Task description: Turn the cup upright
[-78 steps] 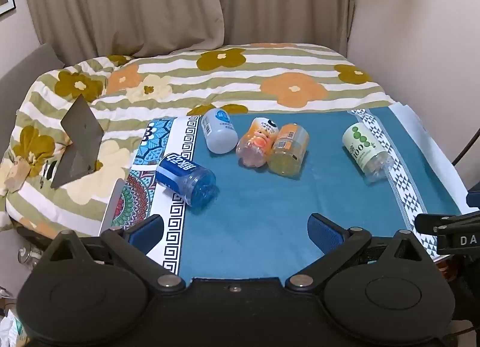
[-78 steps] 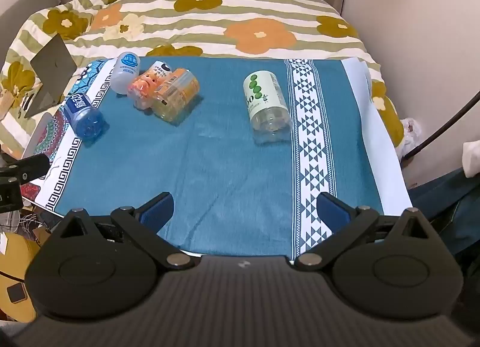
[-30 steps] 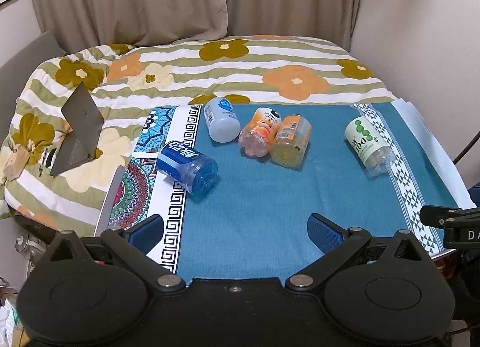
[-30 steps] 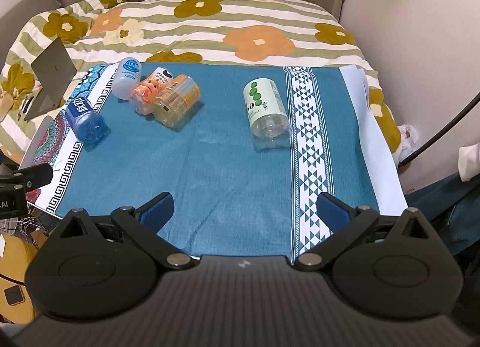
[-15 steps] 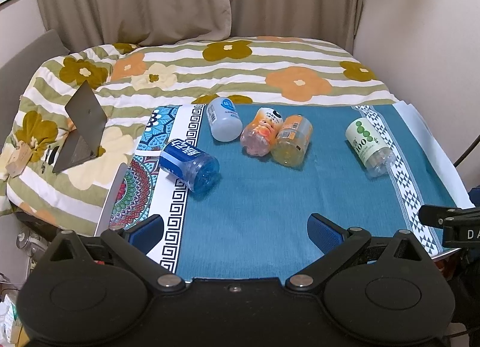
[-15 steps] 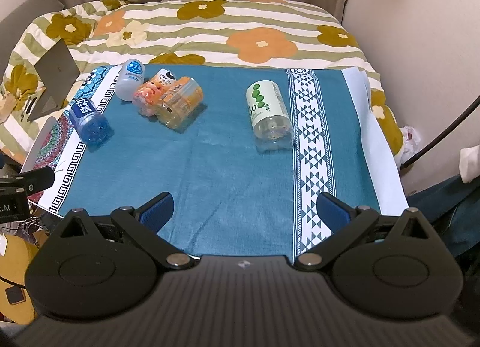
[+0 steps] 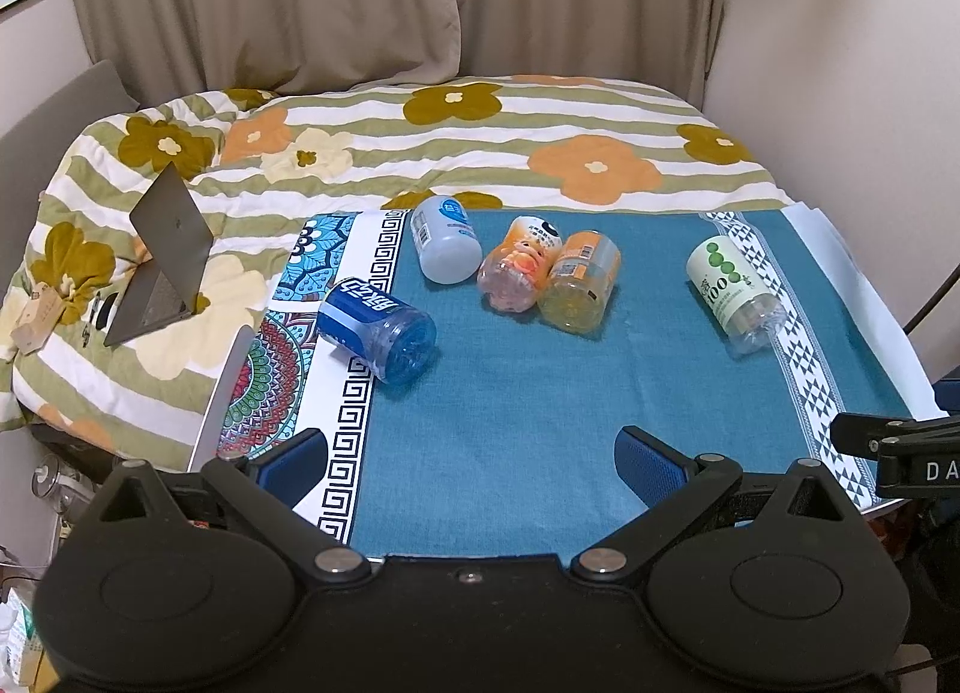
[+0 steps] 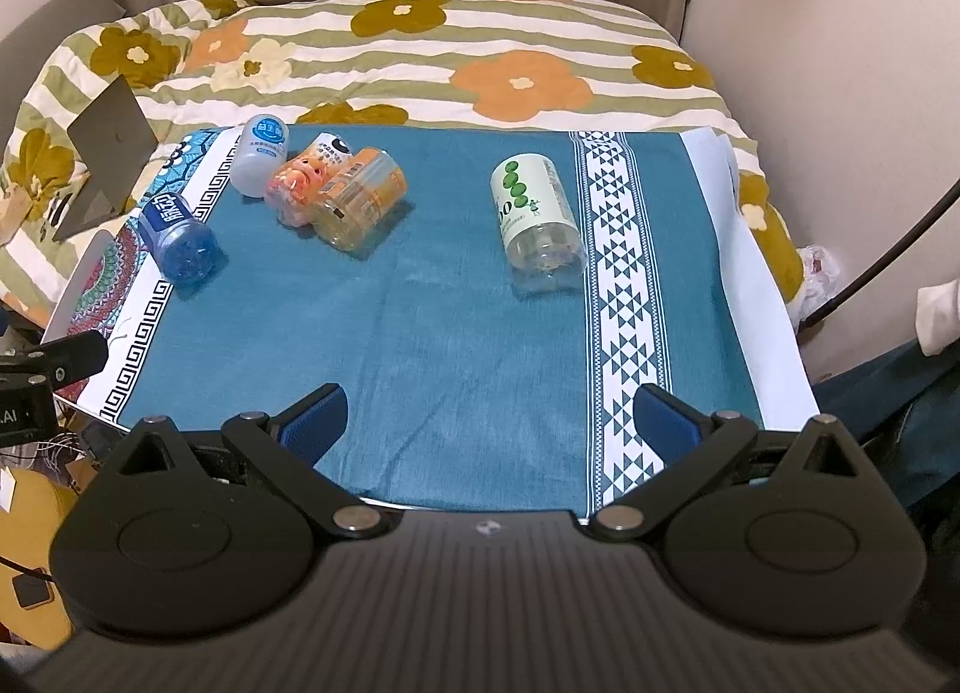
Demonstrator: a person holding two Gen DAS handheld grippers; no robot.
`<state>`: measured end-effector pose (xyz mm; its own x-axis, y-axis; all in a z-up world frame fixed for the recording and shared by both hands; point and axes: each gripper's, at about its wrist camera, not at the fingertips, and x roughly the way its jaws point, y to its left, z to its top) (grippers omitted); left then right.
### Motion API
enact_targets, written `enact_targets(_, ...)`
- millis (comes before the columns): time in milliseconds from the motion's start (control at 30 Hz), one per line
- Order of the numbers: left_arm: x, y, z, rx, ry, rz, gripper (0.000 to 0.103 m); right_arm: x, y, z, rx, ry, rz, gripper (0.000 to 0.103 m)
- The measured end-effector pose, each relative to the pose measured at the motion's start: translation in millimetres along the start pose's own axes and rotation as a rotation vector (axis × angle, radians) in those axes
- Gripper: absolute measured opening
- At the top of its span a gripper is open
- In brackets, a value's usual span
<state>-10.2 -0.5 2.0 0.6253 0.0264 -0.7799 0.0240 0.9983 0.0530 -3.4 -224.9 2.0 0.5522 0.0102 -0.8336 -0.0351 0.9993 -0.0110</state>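
I've got both tools hanging back at the near edge of the teal tablecloth [image 7: 510, 393]. My left gripper [image 7: 471, 456] has its blue-padded jaws spread wide with nothing between them; my right gripper [image 8: 489, 417] is spread just as wide and just as empty.

Five cups lie on their sides, all well ahead of me. The blue clear-plastic cup with white lettering [image 7: 375, 328] lies ahead and to the left of the left gripper, over the patterned border, its open mouth turned toward me. Farther back sits the white cup with the blue round label [image 7: 444, 246]. Beside it, the pink-and-orange cartoon-printed cup [image 7: 521, 272] and the orange clear-plastic cup [image 7: 580, 288] are touching each other.

From the right wrist view, the white-and-green labelled clear cup [image 8: 535, 219] lies apart from the rest, ahead of the right gripper, just left of the white triangle-patterned band [image 8: 624, 297].

A grey open laptop [image 7: 165, 258] rests on the flowered striped quilt [image 7: 540, 147], off to the left.
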Motion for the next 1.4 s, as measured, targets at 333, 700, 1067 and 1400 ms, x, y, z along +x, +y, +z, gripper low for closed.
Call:
enact_targets(333, -5, -2, -2, -0.009, -0.006, 0.009, 0.103, -2, -1, -1, 0.002, -0.011, 0.005, 0.103)
enact_targets(700, -11, -10, -1, -0.041, -0.021, 0.033, 0.103, -6, -10, 0, -0.007, -0.021, 0.036, 0.103)
enact_targets(1067, -2, -4, 40, -0.062, -0.028, 0.093, 0.103, -1, -16, 14, -0.105, -0.062, 0.091, 0.103)
enact_targets(1400, 62, 22, 111, -0.097, 0.061, 0.017, 0.103, 30, -9, 31, -0.062, -0.038, 0.091, 0.103)
